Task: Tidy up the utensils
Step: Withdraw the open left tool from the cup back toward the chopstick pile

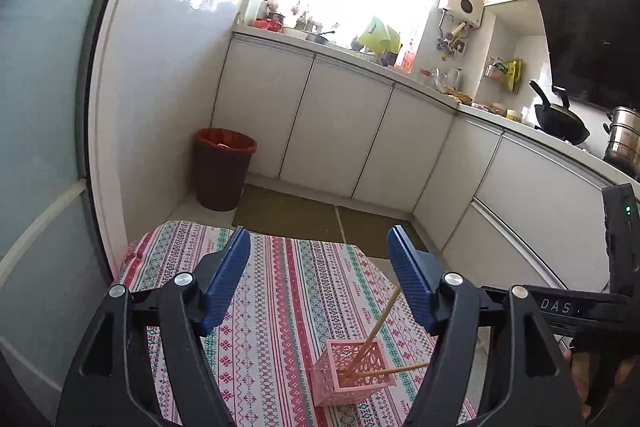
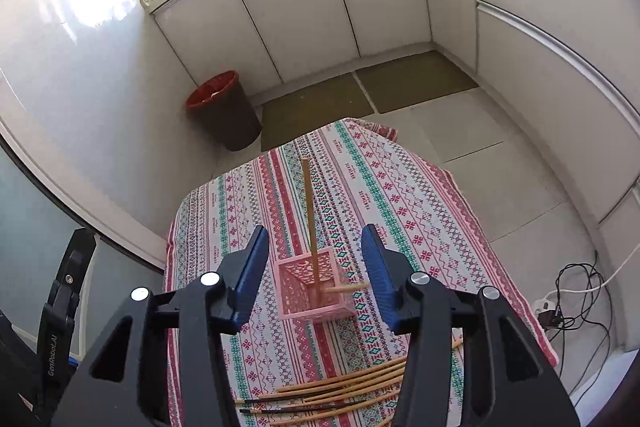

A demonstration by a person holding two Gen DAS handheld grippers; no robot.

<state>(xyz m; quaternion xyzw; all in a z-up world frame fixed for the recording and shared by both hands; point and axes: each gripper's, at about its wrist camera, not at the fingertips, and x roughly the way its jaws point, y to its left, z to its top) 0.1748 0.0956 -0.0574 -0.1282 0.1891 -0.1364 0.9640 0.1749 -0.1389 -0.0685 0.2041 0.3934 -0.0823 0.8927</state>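
While my left gripper (image 1: 318, 267) and right gripper (image 2: 316, 259) gape empty, two chopsticks (image 2: 308, 211) lean in the holder (image 2: 310, 291), spare sticks (image 2: 340, 391) half hidden below.

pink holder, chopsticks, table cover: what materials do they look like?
Pink holder: likely moulded plastic, matte, with cut-out lattice walls of even colour. Chopsticks: probably bamboo or wood, pale tan and dull; the ones lying flat have dark ends, perhaps lacquer. Table cover: seems woven or printed cloth, since it drapes and bunches at the far corner, with no gloss.
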